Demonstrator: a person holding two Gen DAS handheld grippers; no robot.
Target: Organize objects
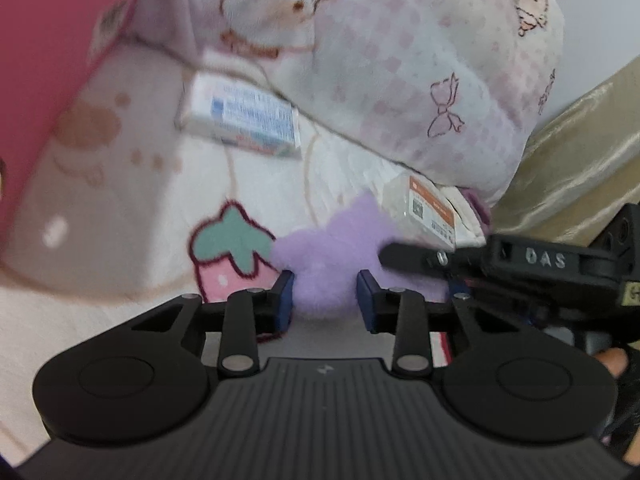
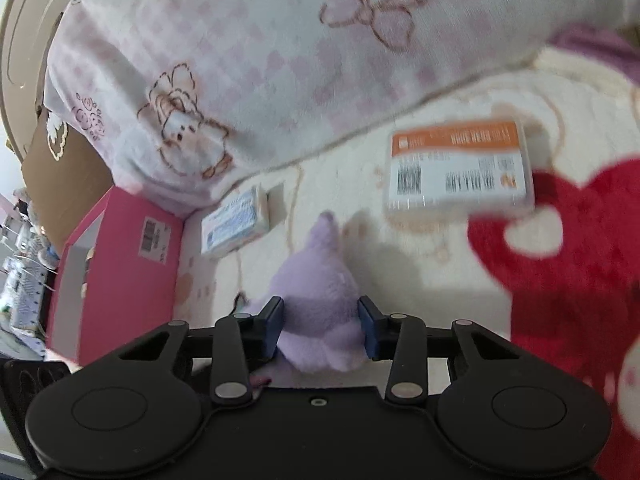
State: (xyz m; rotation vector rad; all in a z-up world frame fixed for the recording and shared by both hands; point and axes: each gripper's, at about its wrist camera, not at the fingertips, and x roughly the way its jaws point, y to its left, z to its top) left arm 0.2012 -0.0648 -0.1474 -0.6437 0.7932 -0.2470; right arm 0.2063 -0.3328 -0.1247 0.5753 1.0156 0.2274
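Right wrist — fuzzy lilac plush (image 2: 320, 312), pad-squeezed.

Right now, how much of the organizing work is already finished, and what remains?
Nothing clearly looks put away yet. In hand: the fluffy purple plush toy sits between the right gripper fingers, with the left gripper fingers around it too. Left: the white box with blue print and the clear orange-labelled box lie on the blanket; the open pink cardboard box waits.

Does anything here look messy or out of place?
Yes: a small blue-printed box and an orange-labelled box lie askew on the bedspread beside the pillow, while both sets of jaws close on one purple plush toy.
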